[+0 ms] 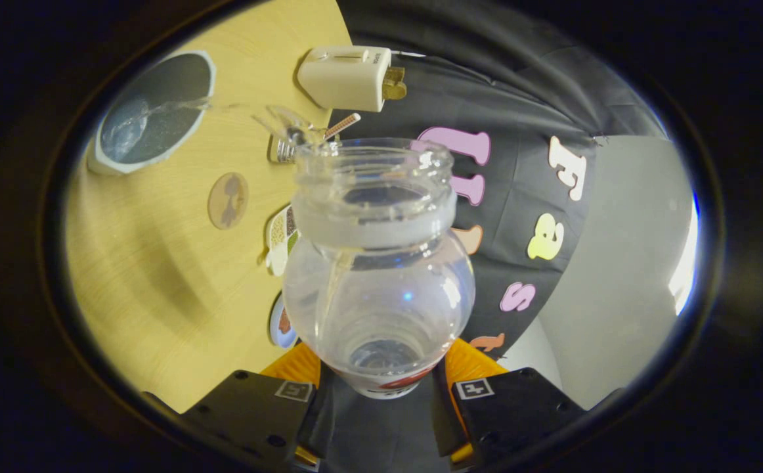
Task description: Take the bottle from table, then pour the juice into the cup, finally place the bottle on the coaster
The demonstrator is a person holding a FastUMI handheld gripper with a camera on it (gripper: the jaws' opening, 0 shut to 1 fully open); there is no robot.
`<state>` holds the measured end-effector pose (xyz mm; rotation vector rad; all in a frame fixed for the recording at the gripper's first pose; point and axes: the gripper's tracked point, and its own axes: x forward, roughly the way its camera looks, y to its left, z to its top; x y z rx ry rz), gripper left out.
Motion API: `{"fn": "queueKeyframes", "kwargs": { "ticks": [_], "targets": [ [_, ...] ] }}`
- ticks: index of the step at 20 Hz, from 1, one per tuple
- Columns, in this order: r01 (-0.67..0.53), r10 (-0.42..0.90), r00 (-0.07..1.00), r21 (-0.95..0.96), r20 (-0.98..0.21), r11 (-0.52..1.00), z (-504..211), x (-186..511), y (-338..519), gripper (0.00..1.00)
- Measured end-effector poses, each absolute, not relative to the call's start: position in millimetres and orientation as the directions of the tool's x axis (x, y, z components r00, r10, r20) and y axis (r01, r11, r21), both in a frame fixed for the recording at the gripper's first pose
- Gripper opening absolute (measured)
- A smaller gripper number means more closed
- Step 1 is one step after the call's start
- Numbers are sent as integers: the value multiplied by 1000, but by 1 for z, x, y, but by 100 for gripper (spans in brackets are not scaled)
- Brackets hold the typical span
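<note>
My gripper (381, 384) is shut on a clear plastic bottle (378, 295), with both fingers pressing its lower body. The bottle is tipped over sideways above the wooden table (158, 276), its open mouth (375, 174) pointing away from me. A thin stream of clear liquid (237, 108) arcs from the mouth into a white-rimmed cup (152, 108) with a dark inside, where liquid pools. A little liquid remains in the bottle. A small round wooden coaster (228, 200) lies flat on the table between the cup and the bottle.
A white boxy device (348, 75) with a brass-coloured end sits at the table's edge beyond the bottle mouth. Small printed cards (281, 240) and a round sticker (281, 326) lie along the table edge beside the bottle. The booth's black cloth wall (519, 131) hangs past the edge.
</note>
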<state>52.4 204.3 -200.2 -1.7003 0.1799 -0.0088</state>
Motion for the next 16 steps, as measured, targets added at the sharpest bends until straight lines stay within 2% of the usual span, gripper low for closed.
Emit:
{"fn": "queueKeyframes", "kwargs": {
  "ticks": [16],
  "targets": [
    [-81,-96,993,-984,-66,-158,-183,59,207,64]
  ]
}}
